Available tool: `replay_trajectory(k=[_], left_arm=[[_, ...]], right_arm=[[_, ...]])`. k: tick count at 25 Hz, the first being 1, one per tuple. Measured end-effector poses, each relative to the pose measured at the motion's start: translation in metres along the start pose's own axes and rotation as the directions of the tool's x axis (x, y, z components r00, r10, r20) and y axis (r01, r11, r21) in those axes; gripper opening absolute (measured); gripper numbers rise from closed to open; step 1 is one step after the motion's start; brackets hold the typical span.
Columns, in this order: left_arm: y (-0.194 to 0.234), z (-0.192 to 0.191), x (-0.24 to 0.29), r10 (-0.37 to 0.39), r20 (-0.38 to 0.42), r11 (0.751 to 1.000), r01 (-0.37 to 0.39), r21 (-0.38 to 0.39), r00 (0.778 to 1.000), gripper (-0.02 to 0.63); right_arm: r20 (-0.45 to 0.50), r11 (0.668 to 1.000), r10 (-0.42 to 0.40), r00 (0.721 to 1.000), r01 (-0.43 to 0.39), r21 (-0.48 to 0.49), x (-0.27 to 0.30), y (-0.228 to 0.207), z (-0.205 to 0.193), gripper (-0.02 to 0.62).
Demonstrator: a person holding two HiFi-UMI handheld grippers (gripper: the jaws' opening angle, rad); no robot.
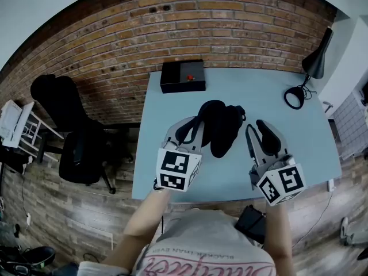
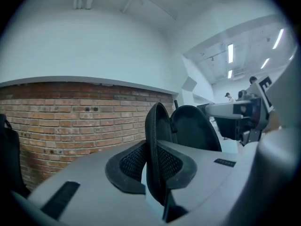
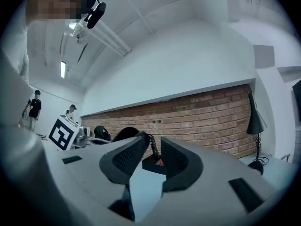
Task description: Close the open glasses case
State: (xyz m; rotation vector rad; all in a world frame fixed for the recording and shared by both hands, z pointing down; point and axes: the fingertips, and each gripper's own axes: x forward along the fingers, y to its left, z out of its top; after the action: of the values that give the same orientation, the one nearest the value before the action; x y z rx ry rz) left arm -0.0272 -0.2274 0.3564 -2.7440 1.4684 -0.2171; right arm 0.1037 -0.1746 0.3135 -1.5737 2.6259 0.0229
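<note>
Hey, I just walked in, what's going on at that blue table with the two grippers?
A person holds a gripper in each hand over the light blue table. The left gripper is shut on the rim of one shell of the open black glasses case, which gapes in the middle of the table. The right gripper sits beside the case, jaws apart, nothing between them. The case is not yet closed.

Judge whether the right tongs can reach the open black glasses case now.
Probably yes: the right tongs stand open and empty beside the black glasses case, only bare light-blue table between; the left tongs clamp its other side.
</note>
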Motion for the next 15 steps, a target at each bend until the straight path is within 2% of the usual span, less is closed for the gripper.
replay_trajectory(k=[5, 8, 10, 12, 15], left_arm=[[0.006, 0.000, 0.010, 0.118, -0.015, 0.993, -0.118, -0.026, 0.993, 0.041], [-0.002, 0.002, 0.015, 0.149, -0.011, 0.988, -0.149, -0.023, 0.989, 0.041], [-0.012, 0.004, 0.018, 0.127, -0.001, 0.991, -0.127, -0.043, 0.992, 0.041], [-0.023, 0.007, 0.019, 0.085, 0.011, 0.994, -0.085, -0.067, 0.996, 0.041], [-0.038, 0.009, 0.019, -0.004, 0.045, 0.994, 0.009, -0.109, 0.999, 0.041]], right_arm=[[-0.036, 0.994, 0.106, 0.994, -0.106, -0.001, 0.003, 0.037, 0.000, 0.115], [-0.105, 0.988, 0.147, 0.984, -0.152, -0.033, 0.005, 0.054, -0.015, 0.115], [-0.151, 0.990, 0.110, 0.982, -0.122, -0.069, 0.006, 0.049, -0.027, 0.115], [-0.172, 0.995, 0.022, 0.985, -0.039, -0.094, 0.005, 0.034, -0.035, 0.115], [-0.171, 0.994, -0.082, 0.982, 0.068, -0.083, -0.001, 0.009, -0.039, 0.115]])
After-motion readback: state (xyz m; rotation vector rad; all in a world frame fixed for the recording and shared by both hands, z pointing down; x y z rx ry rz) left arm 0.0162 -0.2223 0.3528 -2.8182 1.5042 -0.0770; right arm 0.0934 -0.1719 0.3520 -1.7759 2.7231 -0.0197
